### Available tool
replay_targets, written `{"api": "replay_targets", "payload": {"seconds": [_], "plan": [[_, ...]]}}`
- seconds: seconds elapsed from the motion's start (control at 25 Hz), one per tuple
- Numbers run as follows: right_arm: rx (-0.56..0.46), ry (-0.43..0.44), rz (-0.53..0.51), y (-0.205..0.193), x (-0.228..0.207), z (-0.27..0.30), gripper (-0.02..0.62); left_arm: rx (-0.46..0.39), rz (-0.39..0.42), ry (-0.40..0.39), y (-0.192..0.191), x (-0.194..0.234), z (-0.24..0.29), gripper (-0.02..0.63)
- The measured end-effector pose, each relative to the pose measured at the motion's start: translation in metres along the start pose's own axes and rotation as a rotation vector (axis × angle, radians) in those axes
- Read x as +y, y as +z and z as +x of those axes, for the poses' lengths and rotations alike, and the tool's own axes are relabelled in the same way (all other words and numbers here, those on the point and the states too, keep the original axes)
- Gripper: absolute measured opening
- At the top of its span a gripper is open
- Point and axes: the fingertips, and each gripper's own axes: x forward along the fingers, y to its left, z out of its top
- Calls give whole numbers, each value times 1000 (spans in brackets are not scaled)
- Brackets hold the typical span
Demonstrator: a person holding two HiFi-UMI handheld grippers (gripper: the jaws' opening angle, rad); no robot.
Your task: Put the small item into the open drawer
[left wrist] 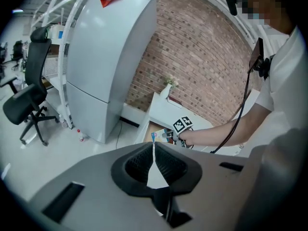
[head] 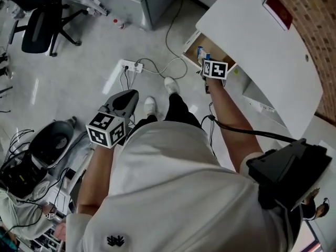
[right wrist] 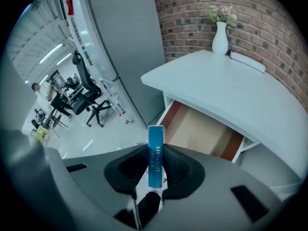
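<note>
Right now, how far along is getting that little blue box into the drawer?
Done: the drawer stands open and the right gripper is shut on the blue box. In hand: the box hangs near the drawer, not yet inside. Left: lower it in and let go.

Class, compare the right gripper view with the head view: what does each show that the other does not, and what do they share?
Right gripper view only: the right gripper seen clamped on the blue box, and pink flowers. Head view only: the left gripper, a power strip, white shoes. Both: the open drawer and the white desk.
</note>
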Motion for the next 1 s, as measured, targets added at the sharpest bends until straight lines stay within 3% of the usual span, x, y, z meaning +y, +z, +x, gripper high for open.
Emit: {"api": "replay_targets", "payload": {"seconds": [0.56,1.0], "plan": [[136,-43,-33,23,-31,122,110,29,-88,102,38,24,56,31],[183,-63,-80,30,-33,159,112,39,-145,147,45,26,77,31]]}}
